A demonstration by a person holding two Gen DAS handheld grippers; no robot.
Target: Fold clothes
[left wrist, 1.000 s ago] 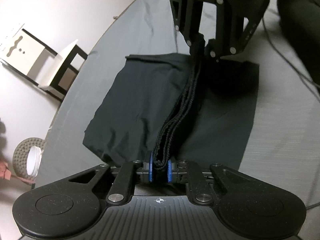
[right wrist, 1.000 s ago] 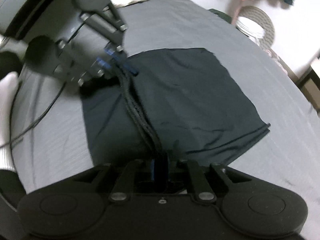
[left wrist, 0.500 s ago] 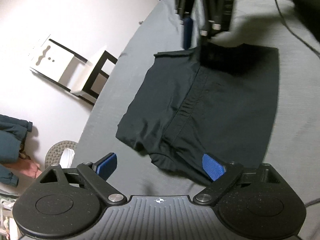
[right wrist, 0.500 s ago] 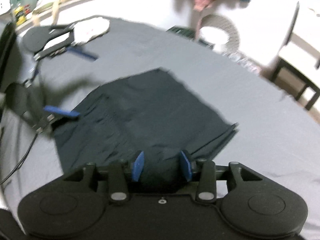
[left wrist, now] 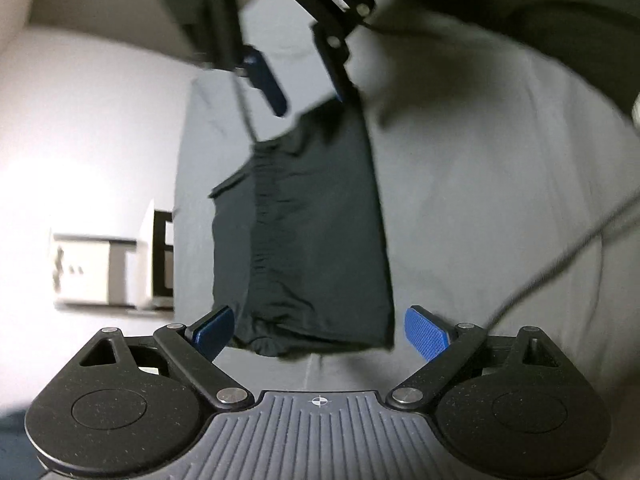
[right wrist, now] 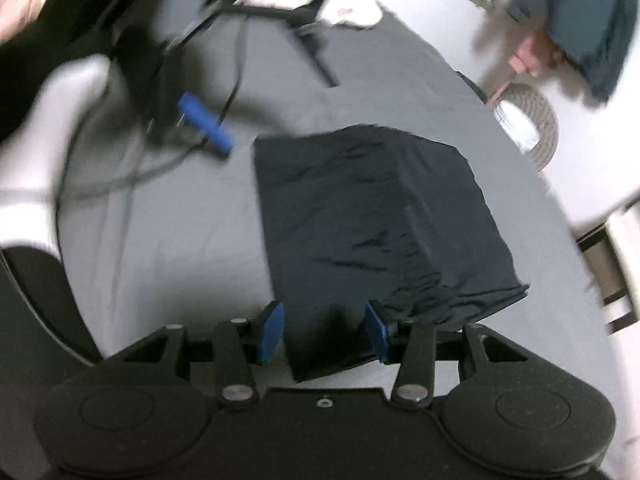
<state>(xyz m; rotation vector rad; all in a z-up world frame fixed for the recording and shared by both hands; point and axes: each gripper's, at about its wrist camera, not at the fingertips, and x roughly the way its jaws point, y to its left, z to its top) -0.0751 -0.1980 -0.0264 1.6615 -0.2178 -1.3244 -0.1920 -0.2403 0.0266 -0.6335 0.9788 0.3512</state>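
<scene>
I work over a bed (right wrist: 192, 240) spread with a grey sheet. Past its far edge a pale wall (left wrist: 100, 120) glows with bright light. A white and black chair (left wrist: 120, 268) stands against it. A round woven basket (right wrist: 532, 128) sits off the bed's far corner, beside hanging dark blue cloth (right wrist: 592, 20).

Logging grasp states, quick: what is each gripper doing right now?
Left gripper: open, holding nothing; the folded dark garment lies on the bed beyond it.
Right gripper: open, holding nothing.

Looks like a home bedroom: grey-sheeted bed (right wrist: 192, 240), clothes hanging on the wall (right wrist: 588, 20), woven basket (right wrist: 536, 128).
</scene>
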